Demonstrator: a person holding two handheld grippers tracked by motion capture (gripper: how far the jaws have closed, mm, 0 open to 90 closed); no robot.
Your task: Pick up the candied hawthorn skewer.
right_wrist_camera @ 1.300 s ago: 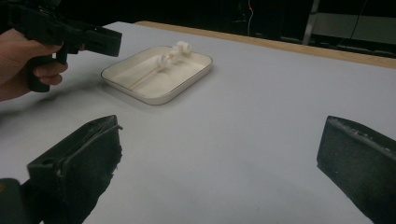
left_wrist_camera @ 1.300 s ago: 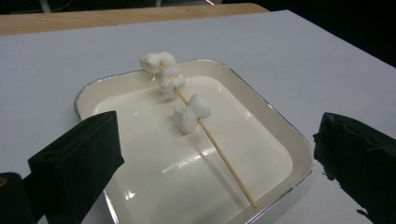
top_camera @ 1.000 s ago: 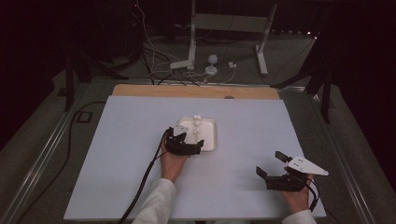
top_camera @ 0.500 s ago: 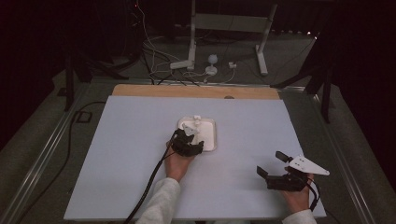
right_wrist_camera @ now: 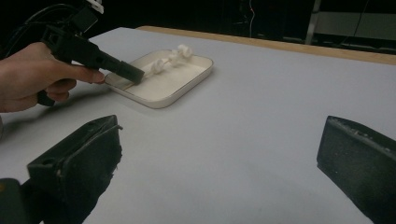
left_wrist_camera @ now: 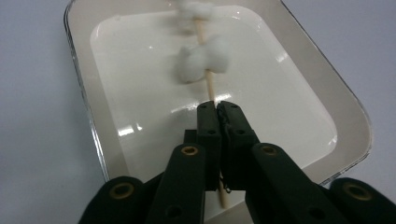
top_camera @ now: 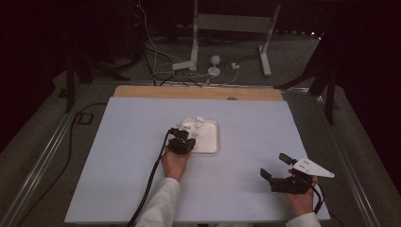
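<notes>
While my left gripper (left_wrist_camera: 215, 106) has just closed its jaws on a wooden skewer (left_wrist_camera: 208, 86) of white puffs over the white tray (left_wrist_camera: 79, 84) — my right gripper (top_camera: 279, 166) rests nearby, jaws wide apart, holding nothing.

White tray (left_wrist_camera: 84, 93); white puffs (left_wrist_camera: 201, 60) on tan skewer (left_wrist_camera: 210, 86); black left gripper (left_wrist_camera: 217, 109).

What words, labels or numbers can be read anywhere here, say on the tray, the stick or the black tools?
None: no readable text in any view.
The white tray is plain, with no print.
The wooden stick with white tufts bears no marking.
The left gripper, jaws shut on the stick, and the right gripper, jaws open, show no lettering.
The table is blank.
</notes>
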